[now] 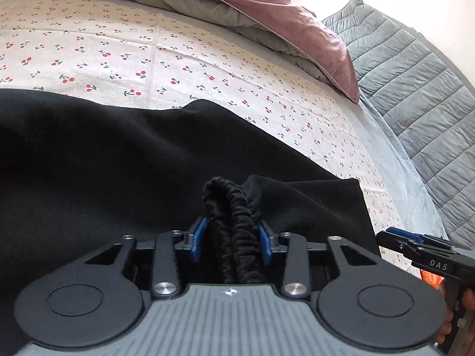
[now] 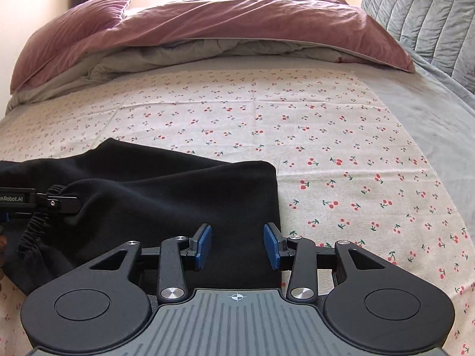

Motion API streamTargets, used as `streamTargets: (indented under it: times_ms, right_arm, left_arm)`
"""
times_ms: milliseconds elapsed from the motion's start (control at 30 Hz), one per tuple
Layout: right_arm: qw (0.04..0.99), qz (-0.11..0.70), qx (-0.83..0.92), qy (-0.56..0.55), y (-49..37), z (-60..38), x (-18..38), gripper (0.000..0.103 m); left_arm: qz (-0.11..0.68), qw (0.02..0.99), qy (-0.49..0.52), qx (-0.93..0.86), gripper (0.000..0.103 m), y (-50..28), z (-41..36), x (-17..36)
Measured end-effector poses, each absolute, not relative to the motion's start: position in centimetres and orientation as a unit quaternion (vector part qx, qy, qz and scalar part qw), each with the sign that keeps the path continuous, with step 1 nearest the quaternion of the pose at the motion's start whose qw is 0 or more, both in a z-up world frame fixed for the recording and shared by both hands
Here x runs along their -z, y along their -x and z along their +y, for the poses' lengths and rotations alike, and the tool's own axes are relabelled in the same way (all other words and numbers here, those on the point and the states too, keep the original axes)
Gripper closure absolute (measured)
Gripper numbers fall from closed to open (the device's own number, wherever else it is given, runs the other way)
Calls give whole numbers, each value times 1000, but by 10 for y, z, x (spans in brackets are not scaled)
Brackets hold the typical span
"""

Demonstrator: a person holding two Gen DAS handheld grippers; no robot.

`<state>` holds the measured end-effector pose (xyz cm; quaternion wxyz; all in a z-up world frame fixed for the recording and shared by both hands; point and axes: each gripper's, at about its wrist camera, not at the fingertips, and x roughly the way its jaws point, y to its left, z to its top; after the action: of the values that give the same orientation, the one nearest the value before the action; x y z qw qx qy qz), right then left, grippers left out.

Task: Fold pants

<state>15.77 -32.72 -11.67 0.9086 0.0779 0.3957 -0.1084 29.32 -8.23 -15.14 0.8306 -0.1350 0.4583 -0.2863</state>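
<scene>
Black pants (image 1: 118, 163) (image 2: 178, 190) lie spread on a cherry-print sheet (image 1: 148, 59) (image 2: 326, 136). Their bunched elastic waistband (image 1: 231, 207) (image 2: 32, 225) stands up between the blue pads of my left gripper (image 1: 233, 240), which is shut on it. From the right wrist view the left gripper (image 2: 74, 203) comes in at the left edge with the waistband looped through it. My right gripper (image 2: 237, 246) hovers open over the pants' right edge, its pads apart and gripping nothing. In the left wrist view the right gripper (image 1: 389, 234) shows at the lower right.
A mauve duvet (image 2: 237, 23) (image 1: 267, 6) over grey bedding is heaped at the far end of the bed. A grey quilted cover (image 1: 400, 74) (image 2: 415, 6) runs along the right side. A person's fingers (image 1: 469, 299) hold the right gripper's handle.
</scene>
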Motion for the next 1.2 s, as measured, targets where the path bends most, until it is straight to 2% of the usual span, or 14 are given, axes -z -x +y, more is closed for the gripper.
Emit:
streamTargets:
  times_ms: [133,233,267,333,367,467,567,700,800,933,967,1067,1100,1200]
  right_arm:
    - [899,414,113,-81,-168,-329,128,64]
    - [913,378,123,-91,-163,-331,119,64]
    - [915,371,126,-93,-162,-331,117,64]
    - [907,388,131,-94,-165,-331,123,64]
    - [901,403,135,-90,-168,-330,130,64]
    - [883,440,149,-70,-176,-328,150,61]
    - [884,433,157,-76,-170,-333,146,60]
    - [907,386,159,-54,-154,-327,129,60]
    - [919,376,104,-54,-146,-309,122,60]
    - [894,439,82,-22,-156,-280,154,59]
    - [897,434,84,-1,-156,-274,155,59]
    - [896,436,89,-4,-154,-275,152,59]
    - [895,437,91,-10,-153,-278,152,59]
    - [894,437,94,-18,-152,-284,154,59]
  left_arm:
    - [417,848,147,291,84,-294,-80,123]
    - [375,874,120,285,84,-298,-77,97]
    - [382,874,108,281,83,-300,-77,99]
    - [447,845,100,278,74,-310,-78,122]
    - [489,823,107,270,56,-316,-78,141]
    - [486,817,166,263,55,-314,-63,150]
    - [471,826,164,264,54,-309,-60,137]
    - [486,810,195,264,34,-306,-49,145]
    - [477,809,219,264,26,-305,-44,146]
    - [464,828,162,272,27,-290,-59,143]
    - [460,834,150,266,32,-285,-61,141]
    - [459,843,151,238,61,-278,-59,139]
    - [459,843,159,231,65,-278,-55,139]
    - [459,841,188,214,63,-278,-41,135]
